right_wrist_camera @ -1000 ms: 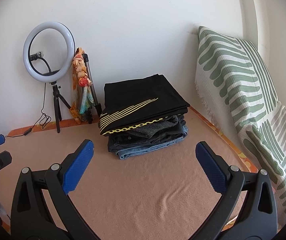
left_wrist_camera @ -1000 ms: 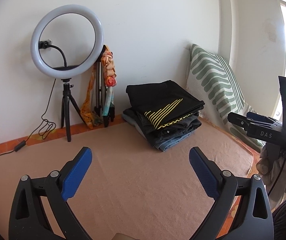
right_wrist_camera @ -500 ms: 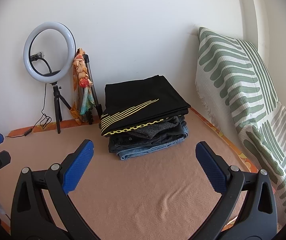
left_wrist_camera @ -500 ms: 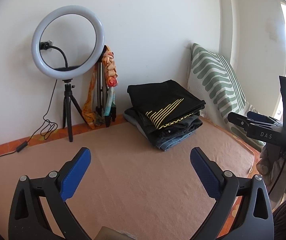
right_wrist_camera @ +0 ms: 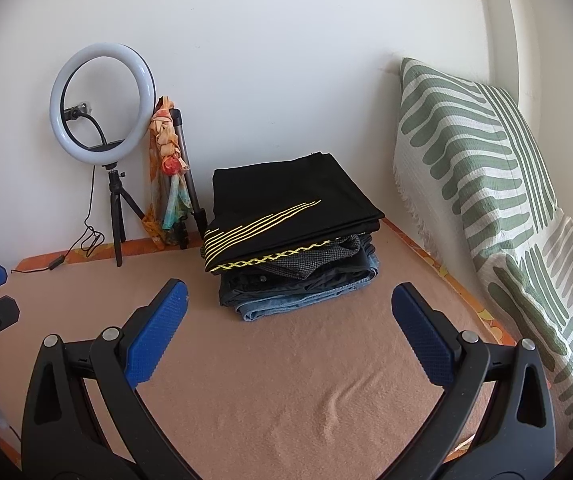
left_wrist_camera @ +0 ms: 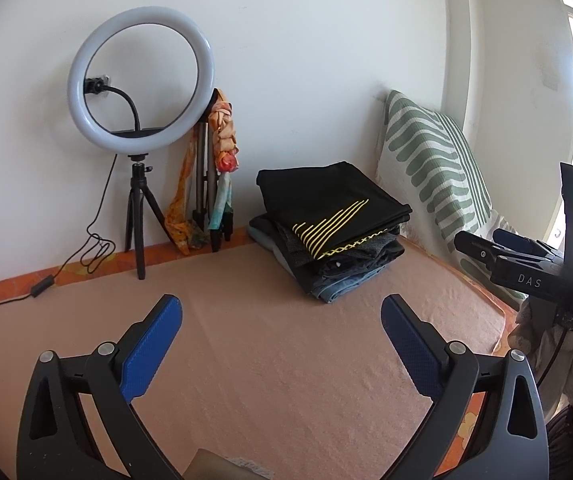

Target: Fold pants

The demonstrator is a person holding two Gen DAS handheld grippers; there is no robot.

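- Hovering over a peach blanket (right_wrist_camera: pixel 286 392), the left gripper (left_wrist_camera: pixel 282 328) and right gripper (right_wrist_camera: pixel 288 316) both gape wide, holding nothing.
- Folded pants (right_wrist_camera: pixel 294 236) sit stacked by the white wall, black pair topmost, denim at the bottom.
- Ring light (left_wrist_camera: pixel 138 80) left, striped pillow (right_wrist_camera: pixel 486 184) right.
- Lower garments mostly hidden; their count is unclear.

Tan blanket (right_wrist_camera: pixel 286 392), folded clothes stack (right_wrist_camera: pixel 294 240), ring light (right_wrist_camera: pixel 102 120)
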